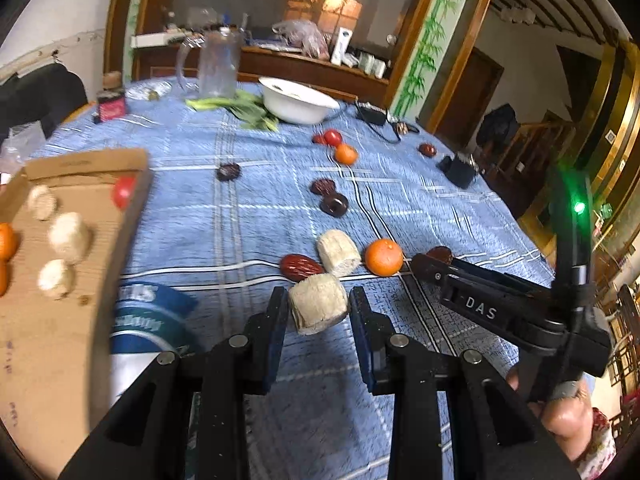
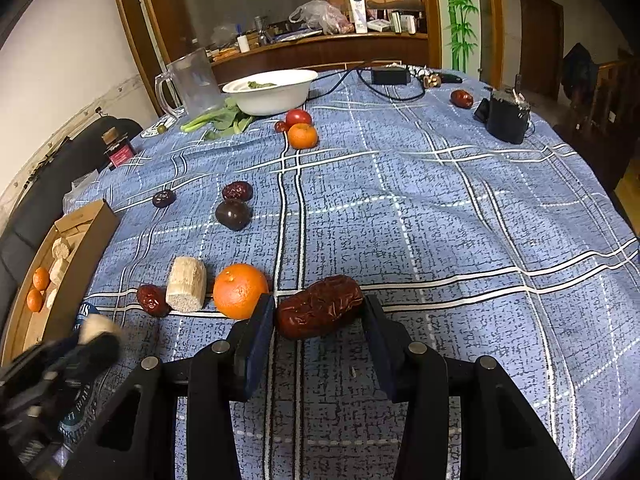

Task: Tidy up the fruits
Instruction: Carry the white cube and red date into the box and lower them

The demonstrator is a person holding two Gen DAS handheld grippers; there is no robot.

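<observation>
Our left tool [image 1: 319, 309] has a pale, fibrous cut chunk [image 1: 318, 308] between its fingers, which are closed onto its two sides, and it appears lifted off the worktop [image 1: 248, 208], just beside the cardboard box [image 1: 80, 216]. That box sits at the left and already contains several similar pale pieces, two oranges at its edge and a small red tomato [image 1: 123, 191]. Our right tool [image 2: 319, 312] is set around a wrinkled red date [image 2: 319, 306] lying on the blue plaid cloth; both fingers meet its ends, though we cannot tell how firmly. Just left of that date sit an orange [image 2: 239, 290], another pale chunk [image 2: 187, 284] and a second date [image 2: 152, 300] in a row. Further back lie darker fruits, a tomato and orange pair, and a white bowl [image 2: 272, 90].
</observation>
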